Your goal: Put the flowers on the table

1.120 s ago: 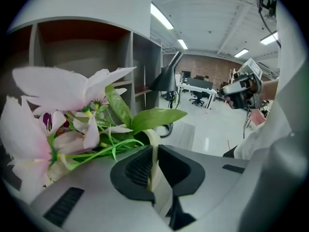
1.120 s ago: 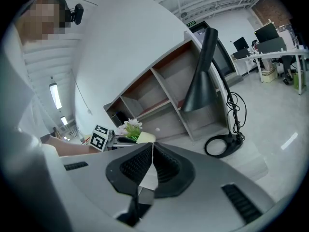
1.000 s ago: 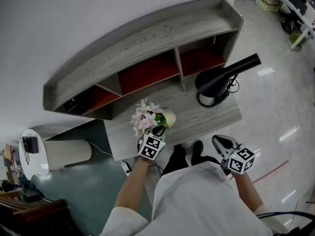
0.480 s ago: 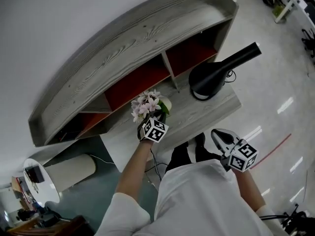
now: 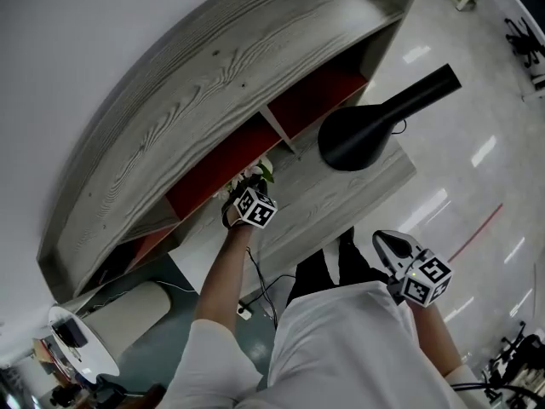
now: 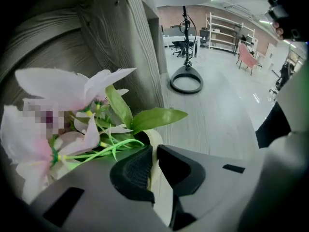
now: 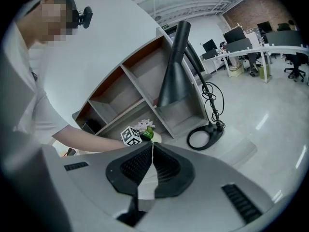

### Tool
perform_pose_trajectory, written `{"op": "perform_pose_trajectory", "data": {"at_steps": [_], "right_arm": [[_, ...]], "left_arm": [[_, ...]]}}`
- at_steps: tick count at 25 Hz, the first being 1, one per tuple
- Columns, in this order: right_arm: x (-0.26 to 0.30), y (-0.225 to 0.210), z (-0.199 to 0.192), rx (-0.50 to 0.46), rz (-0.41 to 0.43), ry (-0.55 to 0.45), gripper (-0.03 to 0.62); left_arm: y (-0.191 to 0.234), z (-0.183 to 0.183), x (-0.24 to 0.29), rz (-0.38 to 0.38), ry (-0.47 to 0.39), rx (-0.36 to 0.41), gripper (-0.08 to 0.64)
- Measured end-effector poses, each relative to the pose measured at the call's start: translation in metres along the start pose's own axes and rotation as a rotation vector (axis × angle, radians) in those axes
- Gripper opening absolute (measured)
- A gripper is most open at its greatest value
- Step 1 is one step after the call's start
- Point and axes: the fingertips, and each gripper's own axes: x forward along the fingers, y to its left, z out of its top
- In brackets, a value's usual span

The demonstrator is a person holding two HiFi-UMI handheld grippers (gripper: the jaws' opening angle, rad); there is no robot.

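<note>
The left gripper (image 6: 155, 151) has its jaws clamped on the rim of a small cream pot (image 6: 152, 138), one black pad on each side of the wall. A bunch of pale pink flowers (image 6: 72, 122) with green leaves rises out of that pot and leans toward the camera's left. From the head view, the flowers (image 5: 254, 174) sit just past the left gripper (image 5: 247, 192), over the back part of the grey wood-grain desk (image 5: 341, 186). They are close in front of the red-backed compartments of the grey wooden shelf unit (image 5: 213, 83). Whether the pot's base touches the desk cannot be told.

A black lamp (image 5: 375, 126) with a cone shade and ring base stands on the desk to the right, apart from the flowers.

The right gripper (image 5: 387, 242) hangs off the desk's near edge, over the glossy floor. Its jaws (image 7: 152, 149) are together at the tips with nothing between them.
</note>
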Motion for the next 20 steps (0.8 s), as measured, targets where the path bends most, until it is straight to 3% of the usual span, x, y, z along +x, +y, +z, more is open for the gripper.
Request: {"op": "perform_pose_trajectory", "data": {"at_steps": [12,16,20], "right_arm": [[0.012,-0.005,-0.001,0.007,0.019,0.028,0.018],[0.008,-0.01,0.004,-0.008,0.032,0.034,0.018],[0.001,-0.016,0.005,-0.022,0.05,0.04,0.018]], "left_arm": [[0.012,-0.004,0.023,0.092,0.063,0.144,0.083],[0.008,-0.003,0.019,0.113,0.064,0.15,0.13],[0.011,0.002,0.005,0.159,0.045,0.129,0.132]]}}
